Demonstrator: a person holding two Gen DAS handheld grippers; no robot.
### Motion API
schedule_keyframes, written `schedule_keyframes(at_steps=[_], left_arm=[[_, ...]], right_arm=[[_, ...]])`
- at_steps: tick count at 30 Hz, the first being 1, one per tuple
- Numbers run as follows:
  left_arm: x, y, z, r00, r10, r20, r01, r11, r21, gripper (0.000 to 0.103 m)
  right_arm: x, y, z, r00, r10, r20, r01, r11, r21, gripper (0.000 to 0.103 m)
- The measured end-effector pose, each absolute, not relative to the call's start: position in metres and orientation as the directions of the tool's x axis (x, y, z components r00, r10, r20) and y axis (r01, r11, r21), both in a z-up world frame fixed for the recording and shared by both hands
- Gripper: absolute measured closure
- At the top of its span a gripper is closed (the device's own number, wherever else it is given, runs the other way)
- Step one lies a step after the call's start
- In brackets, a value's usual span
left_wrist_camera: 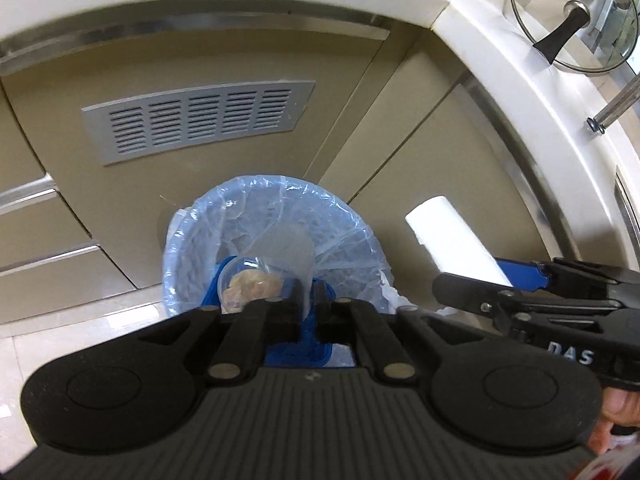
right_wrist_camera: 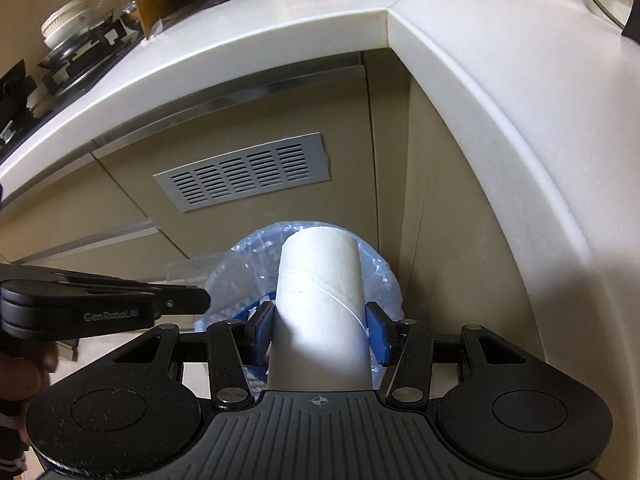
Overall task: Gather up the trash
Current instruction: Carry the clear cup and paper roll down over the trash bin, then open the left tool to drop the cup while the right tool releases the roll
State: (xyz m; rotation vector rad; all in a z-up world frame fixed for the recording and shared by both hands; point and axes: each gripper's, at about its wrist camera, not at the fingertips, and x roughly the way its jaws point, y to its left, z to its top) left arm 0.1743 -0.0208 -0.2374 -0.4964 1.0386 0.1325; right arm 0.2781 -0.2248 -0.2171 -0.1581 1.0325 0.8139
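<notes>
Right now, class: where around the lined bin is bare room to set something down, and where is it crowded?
Bare floor tiles lie left of the blue bin with its clear plastic liner, below the beige cabinet drawers. The bin's mouth is crowded: a clear plastic cup and a white cardboard tube hang over it.
</notes>
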Motion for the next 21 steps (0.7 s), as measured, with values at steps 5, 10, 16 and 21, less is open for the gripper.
schedule_keyframes(at_steps=[5, 10, 16, 21], left_arm=[[0.171, -0.017, -0.246, 0.495, -0.107, -0.862, -0.369, 0.873, -0.32, 0.084], [0.157, -0.01, -0.242, 0.484, -0.093, -0.87, -0.386, 0.87, -0.307, 0.084], [0.144, 0.005, -0.236, 0.477, -0.065, -0.877, -0.42, 0.859, -0.292, 0.084], [0.14, 0.014, -0.237, 0.478, -0.056, -0.877, -0.435, 0.852, -0.291, 0.084]], right_arm=[[0.286, -0.226, -0.225, 0.248, 0.517, -0.82, -0.661, 0.709, 0.247, 0.054], [0.288, -0.222, -0.231, 0.234, 0.512, -0.827, -0.657, 0.71, 0.253, 0.054], [0.289, -0.213, -0.236, 0.226, 0.499, -0.837, -0.657, 0.712, 0.247, 0.054], [0.289, -0.202, -0.24, 0.22, 0.498, -0.839, -0.664, 0.706, 0.246, 0.054]])
